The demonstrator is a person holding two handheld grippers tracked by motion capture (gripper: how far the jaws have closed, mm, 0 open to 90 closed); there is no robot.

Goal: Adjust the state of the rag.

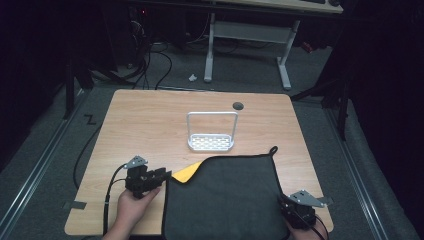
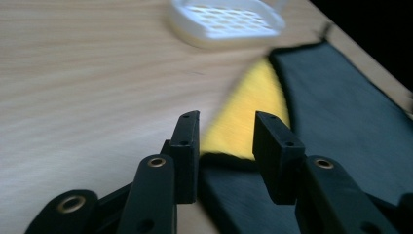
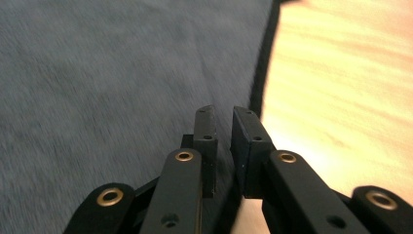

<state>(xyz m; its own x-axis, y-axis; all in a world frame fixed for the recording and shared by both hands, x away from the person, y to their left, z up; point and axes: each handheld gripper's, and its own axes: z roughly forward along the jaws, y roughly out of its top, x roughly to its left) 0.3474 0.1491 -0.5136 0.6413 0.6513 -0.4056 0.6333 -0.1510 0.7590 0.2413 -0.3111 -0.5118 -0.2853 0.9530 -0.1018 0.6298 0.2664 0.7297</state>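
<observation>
A soft, dark grey fleecy cloth (image 1: 225,197) is lying flat on the near half of the pale wood-grain table (image 1: 145,120), its far-left corner folded back and showing yellow. The left gripper (image 1: 162,176) is standing open over that corner, gripping nothing. The right gripper (image 3: 223,122) is hovering narrowly parted over the cloth's black-bound edge. Beyond the cloth, a white perforated plastic rack (image 1: 211,132) is sitting.

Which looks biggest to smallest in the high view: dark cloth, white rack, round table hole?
1. Dark cloth, by far the largest.
2. White rack, clearly smaller.
3. Round table hole, smallest.
</observation>
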